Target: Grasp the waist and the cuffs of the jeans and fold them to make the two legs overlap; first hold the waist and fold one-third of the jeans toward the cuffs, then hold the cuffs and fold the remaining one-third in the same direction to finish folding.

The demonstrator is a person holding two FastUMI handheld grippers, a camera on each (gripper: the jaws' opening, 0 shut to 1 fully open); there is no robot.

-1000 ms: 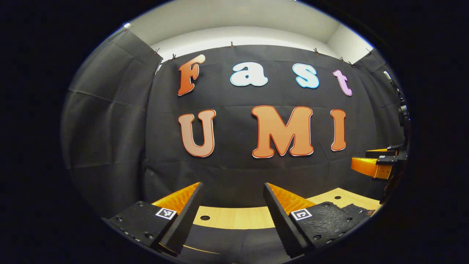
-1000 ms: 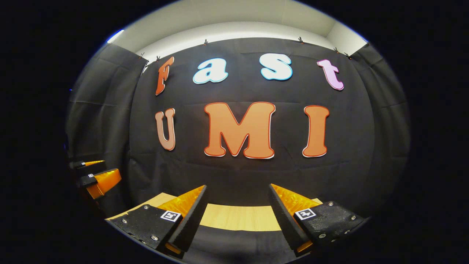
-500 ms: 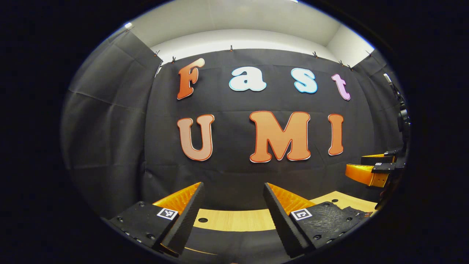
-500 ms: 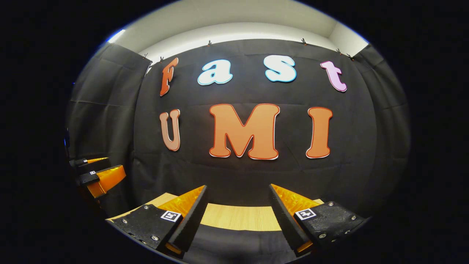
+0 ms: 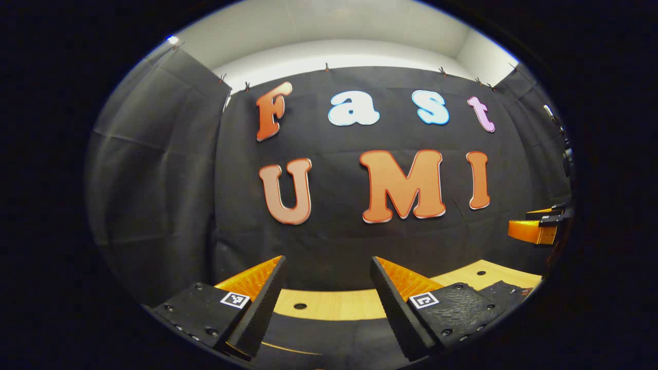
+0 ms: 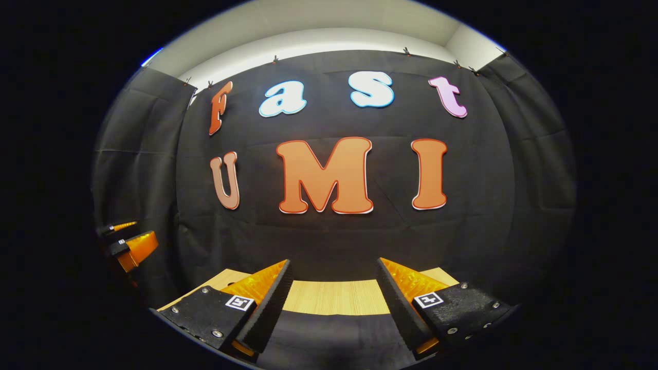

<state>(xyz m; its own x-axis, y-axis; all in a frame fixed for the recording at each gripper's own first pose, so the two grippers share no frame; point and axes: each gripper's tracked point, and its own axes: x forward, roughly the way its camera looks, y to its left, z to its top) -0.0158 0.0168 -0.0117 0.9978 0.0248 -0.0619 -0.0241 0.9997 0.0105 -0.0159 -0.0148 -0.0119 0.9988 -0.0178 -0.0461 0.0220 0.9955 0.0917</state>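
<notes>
Your left tongs [image 5: 326,267] are held level and face the booth's black cloth wall [image 5: 339,236]; their two fingers stand wide apart with nothing between them. Below the fingers, in the left gripper view, a strip of the pale wooden desk [image 5: 334,304] runs across, with a small dark hole in it near the left finger; in front of that strip, at the bottom of the view, lies a dark fabric [image 5: 318,336] that may be the jeans, though it is too dim and too little of it shows to be sure. At the far right of this view you can see your right tongs [image 5: 540,222] from the side, raised above the desk and well apart from the left ones.

Your right tongs [image 6: 334,268] likewise point at the wall [image 6: 339,236], fingers spread wide and holding nothing; the wooden desk [image 6: 334,297] shows between them, and the same dark fabric [image 6: 329,339] lies across the bottom of the right gripper view, under the fingers and not touched by them as far as you can tell. At the far left edge of this view your left tongs [image 6: 126,240] show sideways, above the desk. Above the cloth wall a light ceiling [image 6: 329,25] is visible.
</notes>
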